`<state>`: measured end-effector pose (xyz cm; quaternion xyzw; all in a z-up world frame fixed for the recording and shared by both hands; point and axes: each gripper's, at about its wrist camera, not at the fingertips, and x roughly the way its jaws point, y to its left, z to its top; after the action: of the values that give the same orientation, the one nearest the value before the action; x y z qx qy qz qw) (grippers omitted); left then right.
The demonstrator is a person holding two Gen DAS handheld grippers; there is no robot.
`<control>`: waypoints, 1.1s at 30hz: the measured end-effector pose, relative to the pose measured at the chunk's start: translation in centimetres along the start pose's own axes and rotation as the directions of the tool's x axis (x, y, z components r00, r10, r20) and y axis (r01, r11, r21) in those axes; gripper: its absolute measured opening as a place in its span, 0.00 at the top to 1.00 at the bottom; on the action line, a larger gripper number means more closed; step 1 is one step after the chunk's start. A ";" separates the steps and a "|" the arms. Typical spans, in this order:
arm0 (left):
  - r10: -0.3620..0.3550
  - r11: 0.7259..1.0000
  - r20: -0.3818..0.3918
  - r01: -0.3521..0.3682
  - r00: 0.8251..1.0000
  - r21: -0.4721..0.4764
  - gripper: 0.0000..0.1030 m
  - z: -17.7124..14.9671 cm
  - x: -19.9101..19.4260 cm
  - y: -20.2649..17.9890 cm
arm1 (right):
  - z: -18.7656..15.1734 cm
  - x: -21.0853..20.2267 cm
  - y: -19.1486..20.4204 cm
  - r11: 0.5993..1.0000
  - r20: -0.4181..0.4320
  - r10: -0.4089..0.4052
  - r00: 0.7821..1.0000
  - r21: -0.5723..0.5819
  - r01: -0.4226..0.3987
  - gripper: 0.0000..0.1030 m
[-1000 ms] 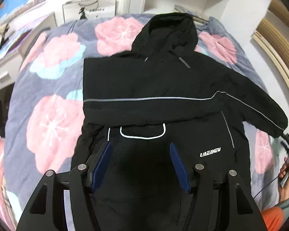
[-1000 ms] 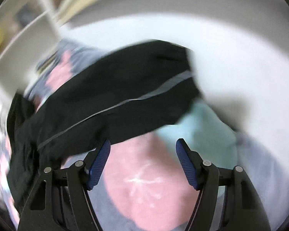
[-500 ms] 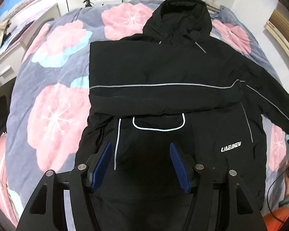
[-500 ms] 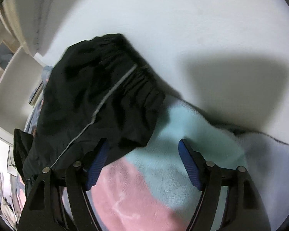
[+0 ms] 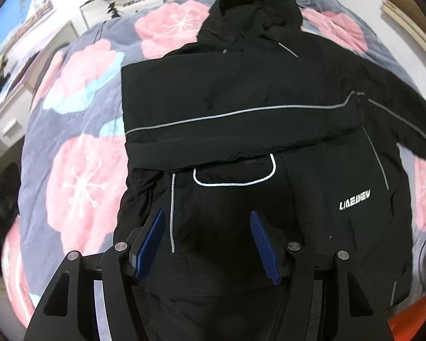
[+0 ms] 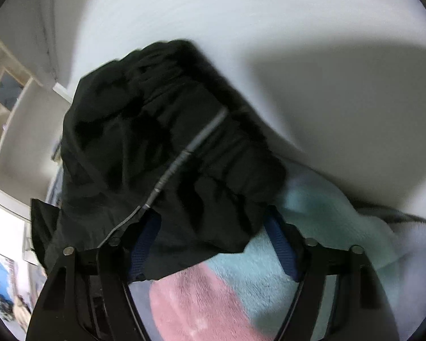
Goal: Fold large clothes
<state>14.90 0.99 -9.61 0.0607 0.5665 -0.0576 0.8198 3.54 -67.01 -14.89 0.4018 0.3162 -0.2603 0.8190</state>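
A black hooded jacket [image 5: 241, 108] lies face up on a floral blanket [image 5: 79, 187], with one sleeve folded across its chest. Its other sleeve [image 5: 406, 119] stretches off to the right. My left gripper [image 5: 206, 216] hovers open over the jacket's lower front, with nothing between its blue pads [image 5: 149, 244]. In the right wrist view the gathered cuff end of that sleeve [image 6: 170, 142] lies between the fingers of my right gripper [image 6: 213, 218]. Its jaws are closing around the cuff. The fabric hides both fingertips, and the pads still stand apart.
A white wall [image 6: 241, 28] rises just behind the blanket's edge [image 6: 312, 227]. A white paper bag [image 5: 122, 5] stands past the bed's far side, and a pale desk [image 5: 2, 113] stands at the left. An orange patch [image 5: 411, 321] shows at the lower right.
The left gripper has sunk closer to the jacket. The right gripper has moved onto the sleeve cuff, which now lies between its narrowing jaws.
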 end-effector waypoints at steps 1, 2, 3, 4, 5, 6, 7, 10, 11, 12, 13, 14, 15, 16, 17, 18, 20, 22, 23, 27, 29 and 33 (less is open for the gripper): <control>0.000 1.000 0.001 0.000 1.000 0.012 0.38 0.0 0.0 -0.2 | 0.0 0.2 0.3 1.000 -0.003 -0.004 1.000 -0.009 0.004 0.59; -0.007 1.000 0.001 0.006 1.000 0.021 0.38 0.0 -0.1 -0.5 | -0.1 0.2 0.5 1.000 -0.004 -0.012 1.000 -0.015 0.012 0.62; -0.016 1.000 0.000 0.016 1.000 0.022 0.38 0.0 -0.1 -0.6 | -0.2 -0.1 0.6 1.000 0.005 -0.021 1.000 -0.020 0.021 0.68; -0.031 0.999 -0.002 0.031 1.000 0.019 0.38 0.0 -0.2 -0.6 | -0.3 -0.4 0.6 0.999 0.010 -0.025 1.000 -0.025 0.026 0.73; -0.051 0.999 -0.007 0.051 0.999 0.010 0.38 0.1 -0.1 -0.6 | -0.4 -0.7 0.6 0.999 0.013 -0.026 1.000 -0.028 0.027 0.74; -0.064 0.998 -0.011 0.064 0.998 -0.001 0.38 0.1 -0.1 -0.5 | -0.6 -1.2 0.6 0.999 0.017 -0.026 1.000 -0.031 0.027 0.76; -0.074 0.997 -0.015 0.074 0.997 -0.013 0.38 0.2 0.0 -0.4 | -0.9 -1.6 0.7 0.999 0.022 -0.028 0.999 -0.038 0.029 0.77; -0.067 0.997 -0.008 0.067 0.998 -0.037 0.38 0.4 0.0 0.1 | -1.8 -2.9 2.2 0.995 0.039 -0.037 0.999 -0.087 0.041 0.80; -0.063 0.997 -0.001 0.063 0.998 -0.048 0.38 0.5 -0.1 0.4 | -2.0 -3.0 3.3 0.992 0.046 -0.043 0.998 -0.115 0.048 0.80; -0.063 0.996 0.004 0.064 0.998 -0.059 0.38 0.5 -0.2 0.7 | -2.3 -3.5 4.0 0.989 0.050 -0.045 0.998 -0.141 0.051 0.81; -0.067 0.995 0.009 0.067 0.998 -0.073 0.38 0.6 -0.3 1.0 | -2.8 -4.0 5.2 0.983 0.054 -0.045 0.997 -0.178 0.054 0.81; -0.071 0.993 0.014 0.072 0.997 -0.088 0.38 0.7 -0.4 1.3 | -3.3 -4.5 6.5 0.975 0.057 -0.043 0.997 -0.217 0.054 0.81; -0.077 0.991 0.021 0.079 0.997 -0.106 0.38 0.8 -0.5 1.7 | -3.8 -5.5 6.9 0.966 0.057 -0.040 0.998 -0.254 0.054 0.81; -0.080 0.989 0.026 0.083 0.996 -0.121 0.38 0.8 -0.7 2.1 | -4.3 -6.1 8.3 0.950 0.059 -0.042 0.997 -0.305 0.058 0.82; -0.083 0.987 0.031 0.087 0.996 -0.136 0.38 0.8 -0.8 2.4 | -4.9 -6.6 9.2 0.936 0.063 -0.043 0.997 -0.345 0.063 0.82; -0.087 0.985 0.034 0.091 0.996 -0.146 0.38 0.9 -0.9 2.7 | -5.7 -7.3 10.9 0.912 0.071 -0.048 0.996 -0.405 0.073 0.82; -0.095 0.980 0.044 0.101 0.994 -0.173 0.38 0.9 -1.0 3.4 | -7.0 -8.4 14.1 0.864 0.082 -0.046 0.996 -0.498 0.081 0.82; -0.096 0.977 0.050 0.104 0.994 -0.186 0.38 1.0 -1.1 3.9 | -8.2 -9.0 17.5 0.819 0.072 -0.035 0.997 -0.570 0.070 0.82; -0.095 0.976 0.055 0.103 0.994 -0.191 0.38 1.0 -1.1 4.0 | -8.8 -9.2 19.0 0.798 0.067 -0.033 0.997 -0.600 0.067 0.82; -0.083 0.976 0.075 0.096 0.994 -0.193 0.38 1.1 -1.6 4.2 | -12.3 -10.3 25.5 0.665 0.051 -0.035 0.998 -0.744 0.061 0.82; -0.088 0.976 0.091 0.104 0.992 -0.193 0.38 1.2 -2.1 4.3 | -14.7 -10.6 28.6 0.595 0.025 -0.035 0.999 -0.803 0.041 0.82; -0.135 0.965 0.109 0.155 0.985 -0.210 0.38 1.3 -2.5 4.7 | -19.7 -10.4 34.5 0.473 -0.012 -0.012 1.000 -0.881 -0.005 0.82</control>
<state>15.99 5.47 -6.62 -0.0739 0.5333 -0.0576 0.8407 14.04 -30.32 0.29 -0.0741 0.4128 -0.0596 0.9059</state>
